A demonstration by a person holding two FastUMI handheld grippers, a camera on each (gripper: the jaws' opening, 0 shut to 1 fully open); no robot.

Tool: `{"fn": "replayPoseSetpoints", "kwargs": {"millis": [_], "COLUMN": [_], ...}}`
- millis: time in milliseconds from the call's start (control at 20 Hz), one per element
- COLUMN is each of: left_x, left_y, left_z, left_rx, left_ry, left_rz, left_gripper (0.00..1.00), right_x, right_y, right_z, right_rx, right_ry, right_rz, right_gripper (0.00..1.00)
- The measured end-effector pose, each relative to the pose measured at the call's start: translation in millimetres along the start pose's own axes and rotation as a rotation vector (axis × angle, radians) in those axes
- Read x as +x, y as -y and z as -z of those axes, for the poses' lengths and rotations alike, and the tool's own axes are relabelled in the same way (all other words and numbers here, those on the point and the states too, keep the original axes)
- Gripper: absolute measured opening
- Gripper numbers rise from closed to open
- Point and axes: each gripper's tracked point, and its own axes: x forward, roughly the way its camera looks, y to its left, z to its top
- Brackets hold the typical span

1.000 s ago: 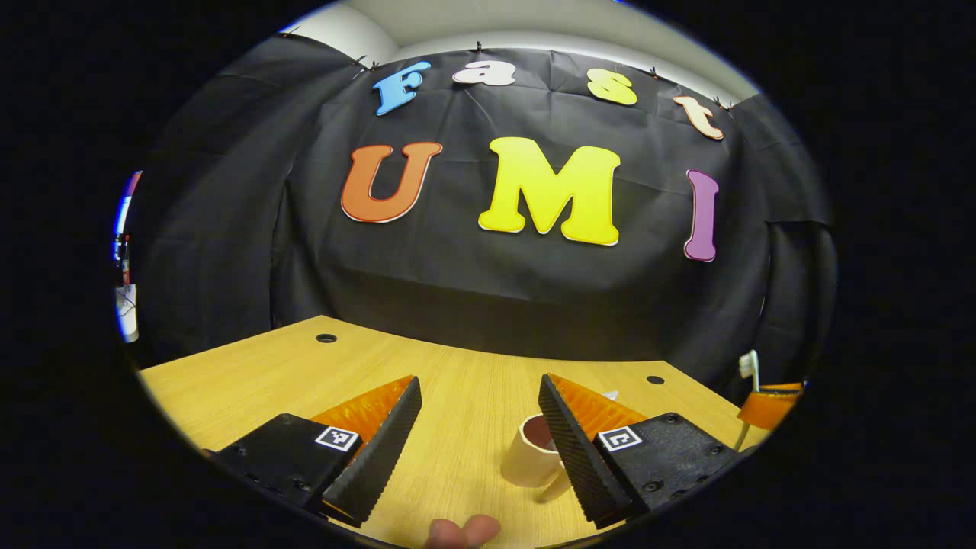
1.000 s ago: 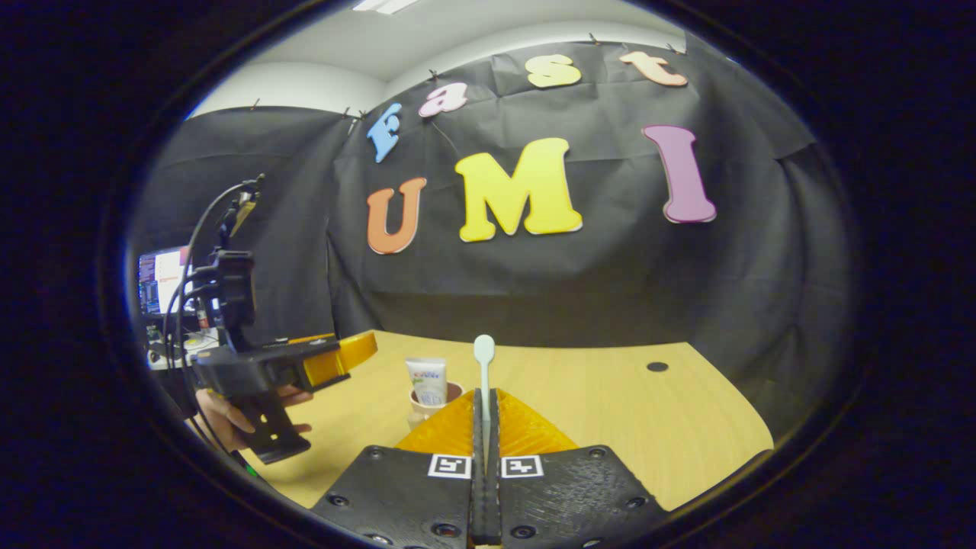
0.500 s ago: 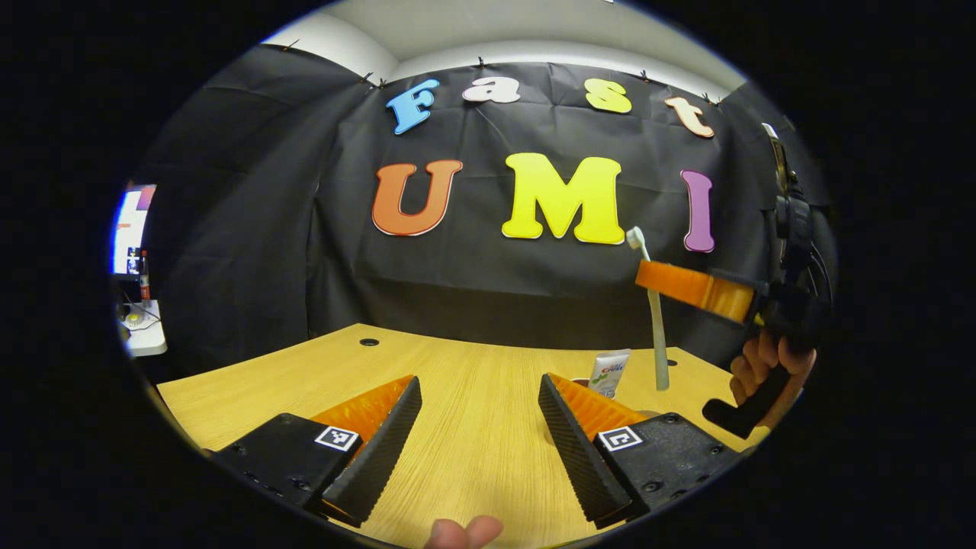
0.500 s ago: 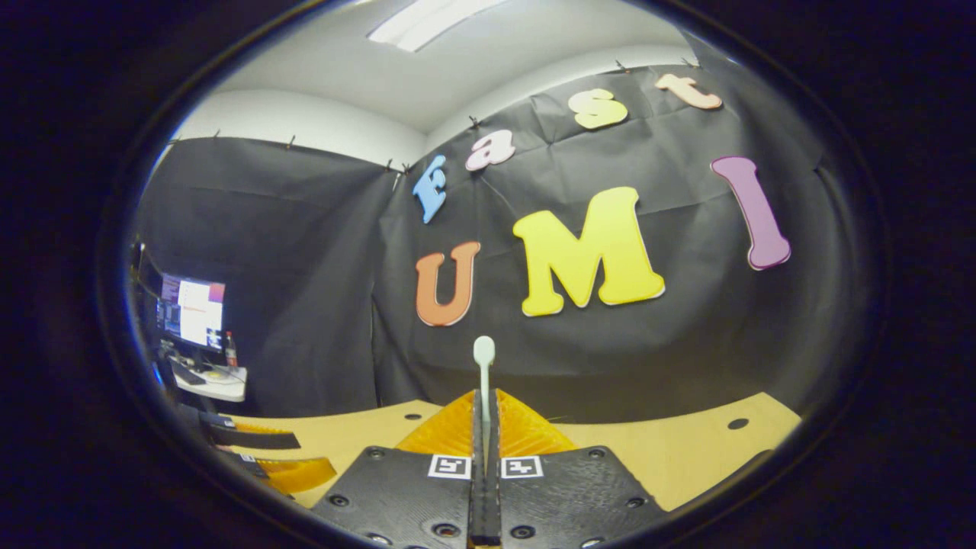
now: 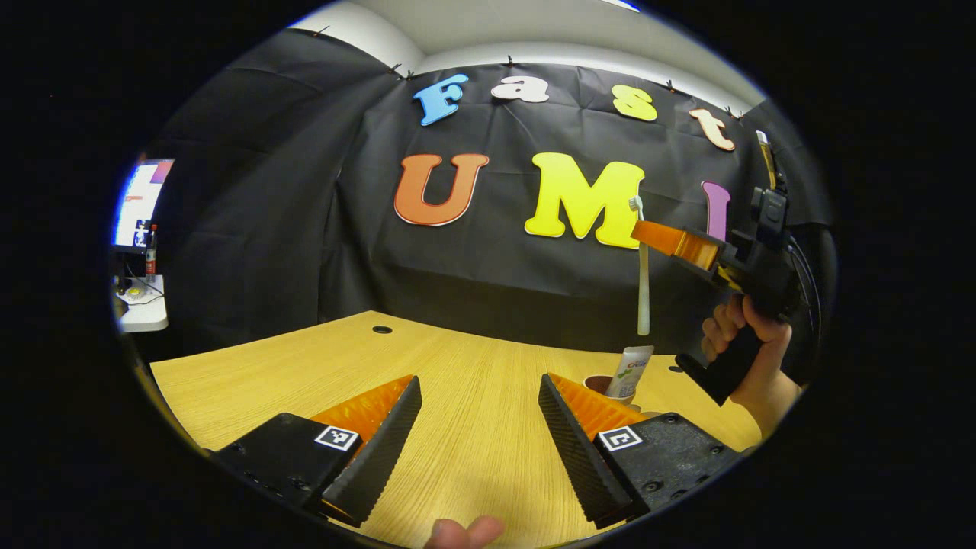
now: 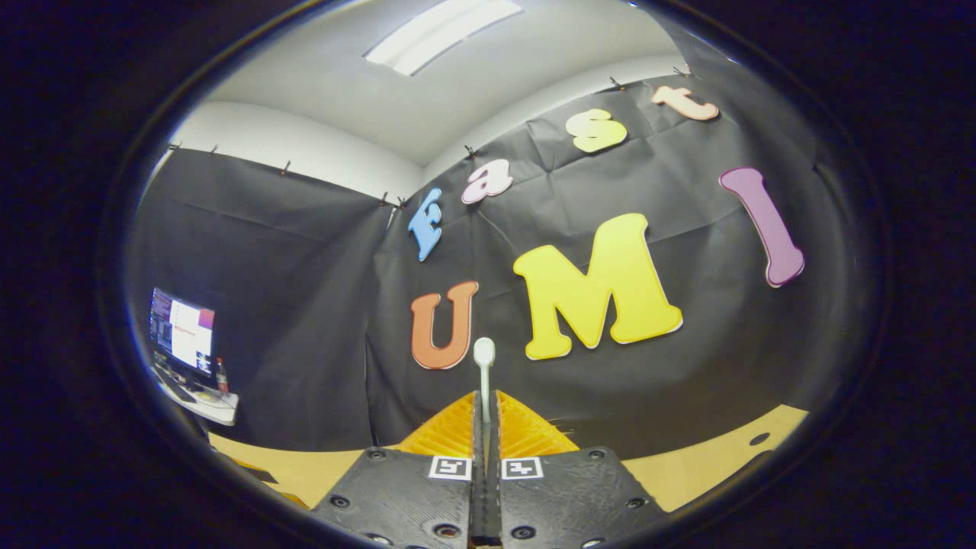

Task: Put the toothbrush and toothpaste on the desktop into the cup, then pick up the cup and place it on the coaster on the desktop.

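Note:
In the left gripper view, my left gripper hangs open and empty over the wooden desk. Behind its right finger stands a small cup holding a white toothpaste tube. Above the cup, the right gripper is held by a hand and is shut on a white toothbrush, which hangs upright with its lower end just over the tube. In the right gripper view, my right gripper is shut on the toothbrush, whose head sticks up between the fingers.
Desk cable holes lie at the back left and, in the right gripper view, at the far right. A side table with a monitor and bottle stands beyond the desk's left edge. A thumb tip shows at the bottom.
The right gripper has lifted the toothbrush higher, now directly over the cup, and tilted upward. My left gripper has drawn back and left from the cup, staying open.

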Motion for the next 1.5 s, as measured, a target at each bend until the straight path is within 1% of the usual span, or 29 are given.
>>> {"fn": "replayPoseSetpoints", "kwargs": {"millis": [100,150,200,250,600,700,800,850,900,950,1050,1100,1150,1300,1400,1500], "left_x": [1.2,1.2,1.6,1.8,5.4,4.8,3.5,3.6,2.9,2.9,1.3,0.2,-1.3,-5.6,-6.8,-7.7], "left_y": [-3.1,-6.8,-7.3,-7.4,-4.5,-4.6,-0.1,1.3,3.4,5.7,10.9,12.6,15.0,20.9,24.1,32.2], "left_z": [2.1,2.5,2.9,2.3,14.0,10.7,9.8,7.8,6.5,4.3,0.6,-1.8,-4.5,-13.9,-21.7,-28.5], "left_rx": [0.004,0.007,0.006,0.001,-0.004,-0.003,-0.006,-0.004,-0.002,-0.001,0.002,0.005,0.01,0.03,0.045,0.042], "left_ry": [-0.007,-0.007,-0.004,-0.001,-0.03,-0.023,-0.021,-0.02,-0.019,-0.017,-0.011,-0.007,-0.002,0.011,0.02,0.022], "left_rz": [-0.008,-0.013,-0.015,-0.014,-0.012,-0.016,-0.011,-0.01,-0.008,-0.007,-0.003,-0.001,-0.001,-0.005,-0.019,-0.009], "left_gripper": [0.98,0.98,0.98,0.98,0.98,0.98,0.98,0.98,0.98,0.98,0.98,0.98,0.98,0.98,0.98,0.98], "right_x": [1.5,0.3,-0.8,-1.1,-14.4,-23.0,-29.2,-32.6,-35.7,-38.3,-43.3,-45.1,-48.5,-58.5,-68.7,-80.1], "right_y": [-0.8,-0.2,-1.0,-0.9,4.1,1.0,2.8,4.6,4.6,3.1,2.4,3.9,4.9,12.4,17.6,26.1], "right_z": [25.7,31.7,36.4,38.7,65.3,63.6,64.9,64.8,62.8,60.6,52.4,46.8,40.9,21.7,6.8,-7.6], "right_rx": [0.016,0.02,0.021,0.02,0.002,-0.008,-0.042,-0.054,-0.056,-0.051,-0.046,-0.048,-0.048,-0.057,-0.066,-0.083], "right_ry": [-0.048,-0.056,-0.058,-0.054,-0.074,-0.06,-0.052,-0.052,-0.048,-0.049,-0.044,-0.038,-0.032,-0.011,0.01,0.03], "right_rz": [-0.003,-0.001,-0.002,-0.001,0.024,0.006,0.0,0.003,0.003,0.0,-0.001,0.003,0.007,0.034,0.046,0.057], "right_gripper": [0.02,0.0,0.02,0.0,0.0,0.04,0.29,0.46,0.53,0.65,0.77,0.79,0.86,0.94,0.94,0.93]}}
